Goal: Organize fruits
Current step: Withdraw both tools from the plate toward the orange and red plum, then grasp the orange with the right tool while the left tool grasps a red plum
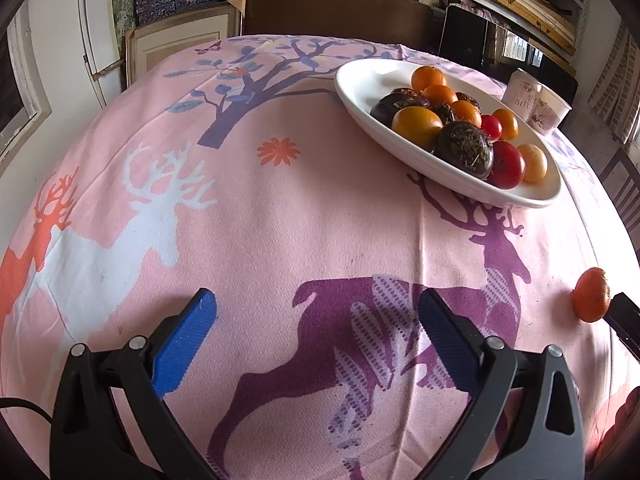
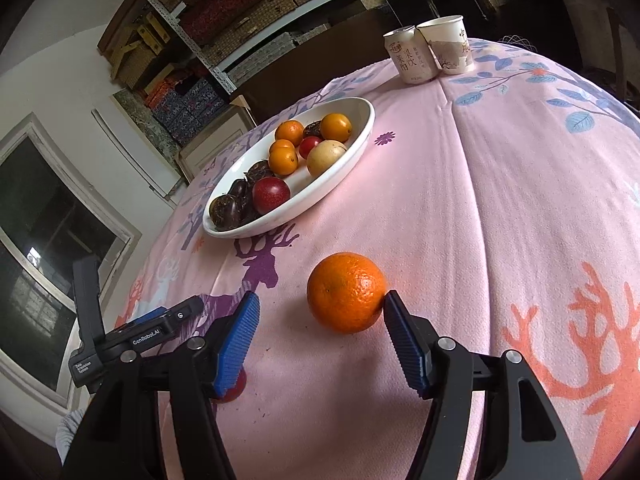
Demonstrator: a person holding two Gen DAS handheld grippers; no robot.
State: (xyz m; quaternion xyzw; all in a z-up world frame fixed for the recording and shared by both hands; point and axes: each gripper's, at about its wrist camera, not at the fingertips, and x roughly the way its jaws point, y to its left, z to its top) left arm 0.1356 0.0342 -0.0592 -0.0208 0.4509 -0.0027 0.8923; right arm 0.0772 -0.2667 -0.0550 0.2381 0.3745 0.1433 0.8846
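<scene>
A white oval plate (image 1: 360,92) (image 2: 356,136) holds several oranges, red fruits, a pale fruit and dark fruits. A loose orange (image 2: 346,292) lies on the pink tablecloth in front of the plate; it also shows at the right edge of the left wrist view (image 1: 591,294). My right gripper (image 2: 320,304) is open, just short of the orange, and its right fingertip (image 2: 394,304) touches the orange's side. A small red fruit (image 2: 234,390) peeks out under its left finger. My left gripper (image 1: 316,304) is open and empty over the purple deer print.
A drink can (image 2: 410,58) and a paper cup (image 2: 448,44) stand at the far edge of the table, behind the plate. The left gripper's body (image 2: 132,328) shows at the left of the right wrist view. Shelves with boxes stand behind the table.
</scene>
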